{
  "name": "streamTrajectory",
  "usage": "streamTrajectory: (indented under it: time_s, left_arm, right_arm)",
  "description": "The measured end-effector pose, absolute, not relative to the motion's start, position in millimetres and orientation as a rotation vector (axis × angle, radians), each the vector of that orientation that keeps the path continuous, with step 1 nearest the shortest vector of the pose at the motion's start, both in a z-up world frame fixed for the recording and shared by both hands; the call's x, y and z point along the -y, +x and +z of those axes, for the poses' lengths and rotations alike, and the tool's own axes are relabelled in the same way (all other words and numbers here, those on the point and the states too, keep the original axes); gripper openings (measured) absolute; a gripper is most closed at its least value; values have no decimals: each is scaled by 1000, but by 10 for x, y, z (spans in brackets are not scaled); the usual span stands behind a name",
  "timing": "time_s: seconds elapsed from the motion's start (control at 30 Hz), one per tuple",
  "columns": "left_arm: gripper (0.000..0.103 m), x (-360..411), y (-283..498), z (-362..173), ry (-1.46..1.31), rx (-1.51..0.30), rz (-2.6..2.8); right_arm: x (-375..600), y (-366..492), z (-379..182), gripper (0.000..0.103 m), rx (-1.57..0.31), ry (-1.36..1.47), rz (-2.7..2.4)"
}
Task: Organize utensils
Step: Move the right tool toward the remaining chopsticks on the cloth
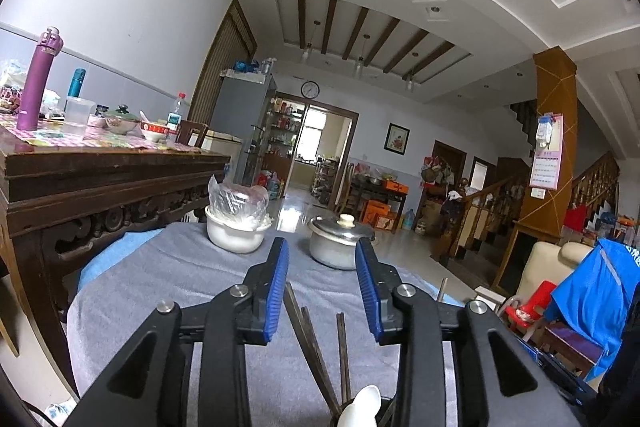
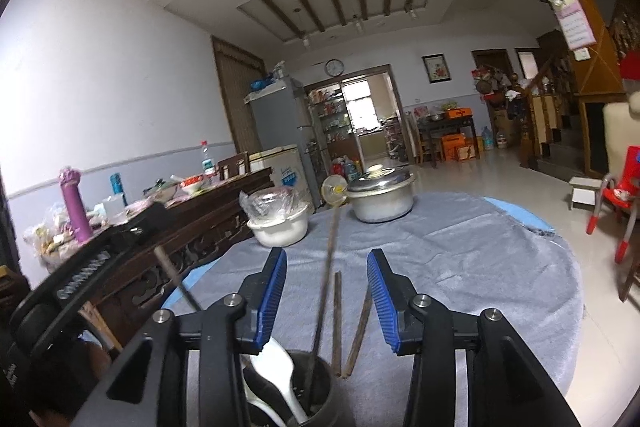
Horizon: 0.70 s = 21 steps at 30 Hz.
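With the dark utensil holder [image 2: 310, 391] as landmark, the loose chopsticks [image 2: 338, 323] lie on the grey-clothed surface [image 2: 480, 267] just beyond it, long axes pointing away, between the right gripper [image 2: 327, 291]'s parted, empty jaws, nearer than the left gripper [image 1: 322, 285], likewise apart.

Grey cloth [image 2: 460, 259]; blue pads [image 2: 272, 303]; purple bottle [image 1: 38, 83]; white spoon [image 2: 280, 379]

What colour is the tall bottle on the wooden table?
Purple. The tall bottle shows best in the left wrist view.
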<state>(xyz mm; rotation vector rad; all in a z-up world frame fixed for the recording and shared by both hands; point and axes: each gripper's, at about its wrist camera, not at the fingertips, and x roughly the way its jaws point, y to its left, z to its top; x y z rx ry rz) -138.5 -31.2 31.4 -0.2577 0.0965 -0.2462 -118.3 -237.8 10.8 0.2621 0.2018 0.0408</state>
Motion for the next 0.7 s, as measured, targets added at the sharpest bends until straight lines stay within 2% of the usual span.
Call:
streamTrajectory:
  time_s: [0.07,0.13,0.23,0.37,0.43,0.7]
  left_arm:
    - [40,269,-1412,358,-262,-81,-245]
    - [54,235,-1447,406,-269,-69,-241]
    - [66,163,-1498,494,-270,-58,-225]
    - [77,34,-1540,539,-244,-85,-190]
    - [87,-34,-1559,528,-229,-124,-177]
    - [88,-152,-1523,349,-139,-349,-90]
  right_arm:
    - [2459,-1174,105,45,-206,289,24]
    - [2545,-1169,101,45,-209,311,-4]
    - [2677,-1165,86,45,-223,350,-33]
    - [2838,-1157,51,45,-263,400,-73]
    - [2918,-1182,20,45,-277,428,-87]
    - [3022,-1295,-1,45,-321,462,-112]
